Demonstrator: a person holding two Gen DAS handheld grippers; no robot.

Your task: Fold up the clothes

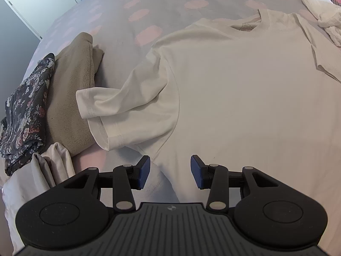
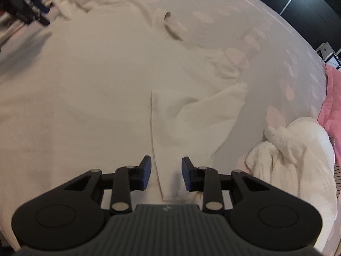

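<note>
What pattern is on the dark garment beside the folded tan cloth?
A floral print on the dark garment, small pale and reddish flowers, clearest in the left wrist view.

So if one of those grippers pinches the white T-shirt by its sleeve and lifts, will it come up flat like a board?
Probably not. The white T-shirt looks thin and floppy: its sleeve is already bunched into soft folds, so it would likely sag and drape. It seems light, since it lies flat on the spotted bedcover. Pushed, it would probably wrinkle rather than slide whole.
</note>
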